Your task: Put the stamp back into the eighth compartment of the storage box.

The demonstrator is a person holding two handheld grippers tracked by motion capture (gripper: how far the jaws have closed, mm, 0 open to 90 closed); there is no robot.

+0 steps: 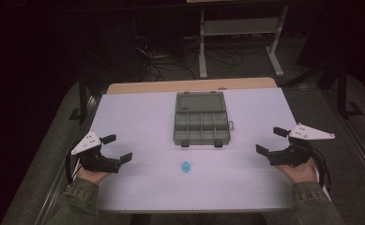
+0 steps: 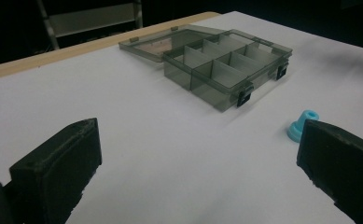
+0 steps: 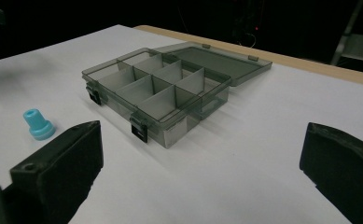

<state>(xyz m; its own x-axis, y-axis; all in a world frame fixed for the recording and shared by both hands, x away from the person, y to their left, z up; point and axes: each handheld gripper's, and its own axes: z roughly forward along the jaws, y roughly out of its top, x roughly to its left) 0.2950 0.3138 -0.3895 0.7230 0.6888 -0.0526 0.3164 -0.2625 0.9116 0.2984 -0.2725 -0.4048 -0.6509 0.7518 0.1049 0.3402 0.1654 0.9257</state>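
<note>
High view, organizer box (image 1: 202, 119), seemingly unlabelled

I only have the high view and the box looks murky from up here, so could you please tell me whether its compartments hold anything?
Observer: In the right gripper view, the compartments of the organizer box are all empty.
Operator: Thank you. Is the lid fully open?
Observer: Yes, the lid lies flat on the table behind the box.
Operator: And the small blue piece?
Observer: The blue piece stands upright on a wider base, apart from the box.
</note>
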